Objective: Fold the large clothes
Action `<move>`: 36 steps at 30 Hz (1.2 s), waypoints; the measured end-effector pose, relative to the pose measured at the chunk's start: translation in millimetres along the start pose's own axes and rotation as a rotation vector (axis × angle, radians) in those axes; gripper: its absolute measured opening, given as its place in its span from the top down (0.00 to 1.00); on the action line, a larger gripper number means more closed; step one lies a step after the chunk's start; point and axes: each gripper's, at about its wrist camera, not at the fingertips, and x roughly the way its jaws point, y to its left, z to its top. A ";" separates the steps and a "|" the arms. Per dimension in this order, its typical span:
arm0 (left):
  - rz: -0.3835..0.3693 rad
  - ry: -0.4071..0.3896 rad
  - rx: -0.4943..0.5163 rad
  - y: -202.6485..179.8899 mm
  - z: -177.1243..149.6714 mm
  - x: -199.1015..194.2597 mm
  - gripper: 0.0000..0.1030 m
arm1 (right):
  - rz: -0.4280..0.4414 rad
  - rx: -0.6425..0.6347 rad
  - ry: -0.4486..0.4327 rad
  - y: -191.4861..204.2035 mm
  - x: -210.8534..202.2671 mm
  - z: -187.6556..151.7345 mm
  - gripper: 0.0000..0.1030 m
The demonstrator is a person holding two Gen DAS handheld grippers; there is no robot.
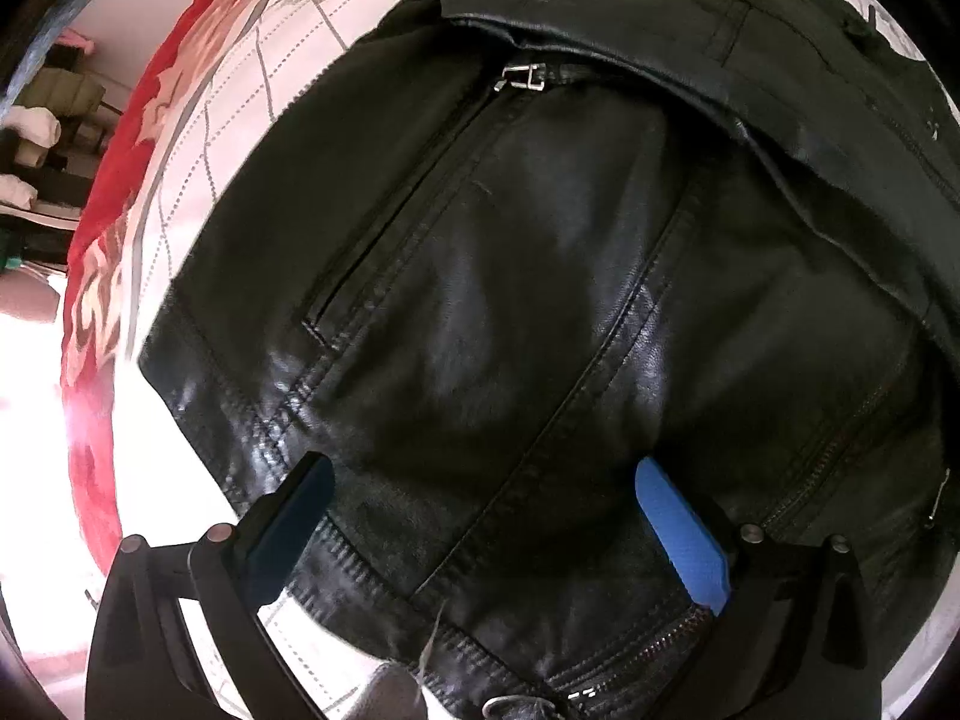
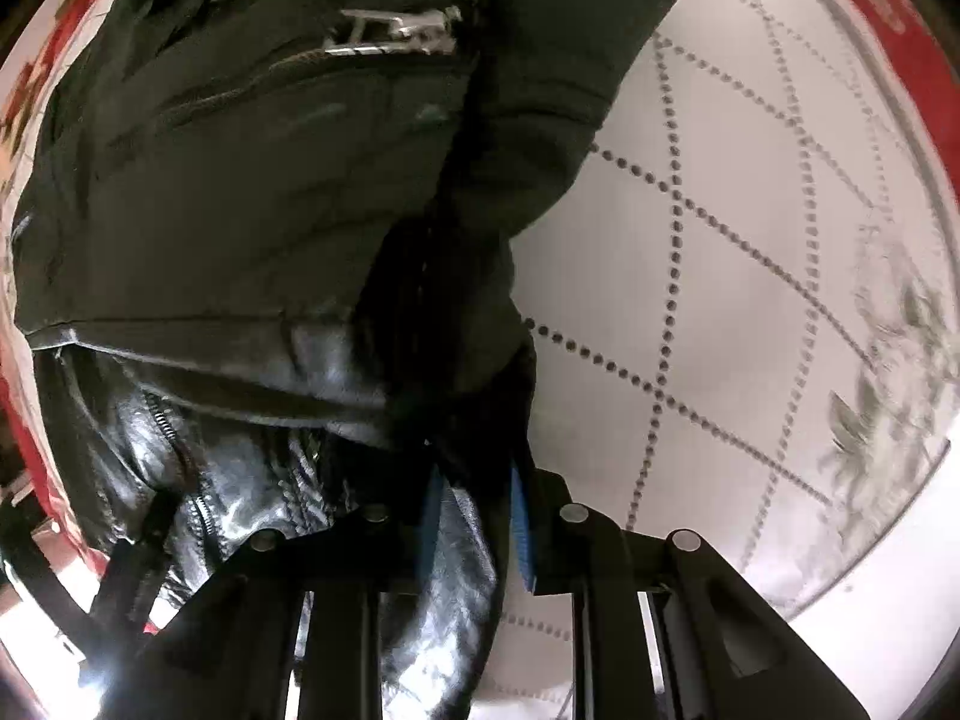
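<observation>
The black leather jacket (image 1: pixel 540 300) serves as the landmark here; it lies spread on a white quilted bed cover (image 1: pixel 240 138) stitched in a dotted diamond pattern, with a red floral border (image 1: pixel 102 276) running along the cover's edge beyond the jacket's hem. Nearest the lens in the left wrist view, the left claw (image 1: pixel 486 480) stands spread wide just over the jacket's lower front panel, its blue pads (image 1: pixel 678 528) apart with a seam of the leather running between them; whether they touch the leather cannot be told, and they pinch nothing. In the right wrist view, the right claw (image 2: pixel 474 516) has its blue pads (image 2: pixel 521 531) drawn close together on a dark fold of the jacket (image 2: pixel 240 210), which hangs bunched and lifted from between them, with shiny creased leather and a zip just to one side of the fingers. Farther up the jacket, the left view shows a slanted zip pocket with a metal zip pull (image 1: pixel 522 79) at its top, under a folded flap of leather. The right view shows a larger metal zip pull (image 2: pixel 390 30) high on the bunched garment, and a smaller one beyond it. No writing or label can be read on any part of the jacket. Past the jacket's far side in the left view, beyond the red border, a blurred shelf of stacked folded cloth (image 1: pixel 42 138) is visible; its contents are too small to tell apart. Grey leaf prints (image 2: pixel 888 420) mark the bed cover beside the jacket in the right view.
</observation>
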 end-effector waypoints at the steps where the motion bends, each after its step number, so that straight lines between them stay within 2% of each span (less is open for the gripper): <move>1: 0.014 -0.006 0.002 0.0 -1.0 -4.4 0.00 | 0.022 -0.076 -0.055 7.3 -16.1 -1.5 0.80; 2: 0.048 -0.022 0.004 -0.1 -2.7 -10.4 0.00 | -0.021 -0.162 -0.089 14.0 -21.3 -3.3 0.77; 3: 0.083 -0.040 0.008 -0.8 -4.9 -17.0 0.00 | -0.056 -0.211 -0.085 17.7 -18.3 -6.0 0.72; 5: 0.123 -0.066 0.001 -2.1 -10.4 -30.6 0.00 | -0.042 -0.230 0.037 15.8 7.8 -11.0 0.72; 6: 0.141 -0.079 -0.003 -3.6 -14.3 -38.8 0.00 | -0.037 -0.236 0.083 6.2 17.9 -11.2 0.74; 8: 0.177 -0.095 -0.002 -11.1 -23.9 -54.4 0.00 | -0.052 -0.313 0.075 -1.8 12.5 -7.1 0.84; 9: 0.192 -0.100 0.000 -15.6 -29.2 -62.1 0.00 | -0.048 -0.324 0.088 -3.5 7.8 -4.4 0.84; 11: 0.221 -0.100 0.016 -29.6 -45.4 -78.6 0.00 | -0.015 -0.332 0.136 -11.9 -7.4 3.0 0.83; 13: 0.241 -0.098 0.041 -48.0 -61.8 -92.0 0.00 | 0.066 -0.308 0.178 -18.5 -24.3 10.4 0.73; 14: 0.251 -0.098 0.067 -60.5 -73.7 -98.7 0.00 | 0.100 -0.299 0.190 -35.7 -39.7 16.9 0.69; 16: 0.275 -0.100 0.145 -91.5 -99.8 -108.9 0.00 | 0.113 -0.288 0.191 -66.7 -58.1 26.6 0.65; 20: 0.350 -0.128 0.362 -155.4 -144.3 -109.2 0.00 | 0.081 -0.228 0.167 -148.4 -97.7 59.9 0.62; 23: 0.395 -0.144 0.509 -200.9 -173.3 -97.9 0.00 | 0.045 -0.173 0.156 -195.6 -82.4 69.0 0.62; 25: 0.456 -0.149 0.595 -225.7 -186.0 -80.6 0.00 | 0.029 -0.128 0.148 -225.8 -85.3 81.5 0.62; 28: 0.572 -0.161 0.632 -235.8 -182.7 -57.7 0.00 | 0.031 -0.084 0.129 -258.5 -86.7 105.6 0.62; 29: 0.589 -0.170 0.625 -235.4 -178.4 -54.7 0.00 | 0.030 -0.074 0.122 -244.5 -75.0 107.9 0.62; 32: 0.643 -0.196 0.602 -231.5 -158.5 -45.2 0.00 | 0.061 -0.073 0.109 -253.7 -73.6 125.3 0.62; 34: 0.663 -0.198 0.572 -225.6 -142.9 -43.7 0.00 | 0.122 -0.085 0.105 -251.9 -72.5 139.8 0.62; 36: 0.665 -0.197 0.542 -216.2 -125.6 -44.1 0.00 | 0.181 -0.105 0.096 -230.0 -62.0 142.7 0.62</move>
